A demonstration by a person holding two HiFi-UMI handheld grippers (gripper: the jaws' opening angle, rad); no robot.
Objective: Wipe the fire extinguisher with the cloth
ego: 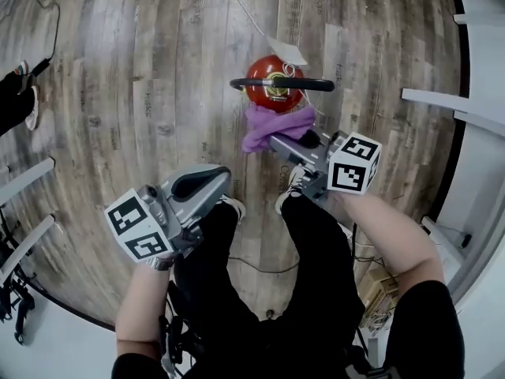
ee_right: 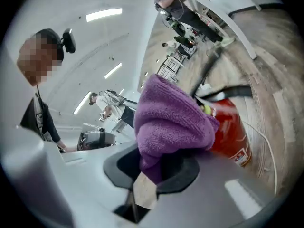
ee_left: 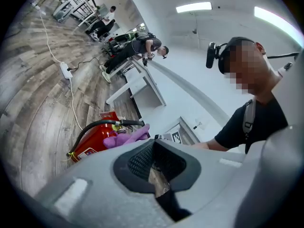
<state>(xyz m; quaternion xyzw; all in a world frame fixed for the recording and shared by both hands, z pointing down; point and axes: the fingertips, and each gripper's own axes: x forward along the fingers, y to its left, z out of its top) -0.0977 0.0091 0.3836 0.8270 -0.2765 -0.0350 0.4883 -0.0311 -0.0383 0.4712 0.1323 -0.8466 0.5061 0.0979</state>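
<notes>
Cloth [ee_right: 171, 122] sits pinched in the right gripper [ee_right: 156, 169] near the fire extinguisher [ee_right: 232, 134] (left gripper [ee_left: 154, 164] closed, empty).

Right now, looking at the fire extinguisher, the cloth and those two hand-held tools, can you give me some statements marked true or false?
1. The right gripper has the purple cloth between its jaws. True.
2. The fire extinguisher is blue. False: it is red.
3. The left gripper also holds a cloth. False: nothing is between its jaws.
4. A black hose is attached at the extinguisher's top. True.
5. The extinguisher stands on a table. False: it stands on the wood floor.
</notes>
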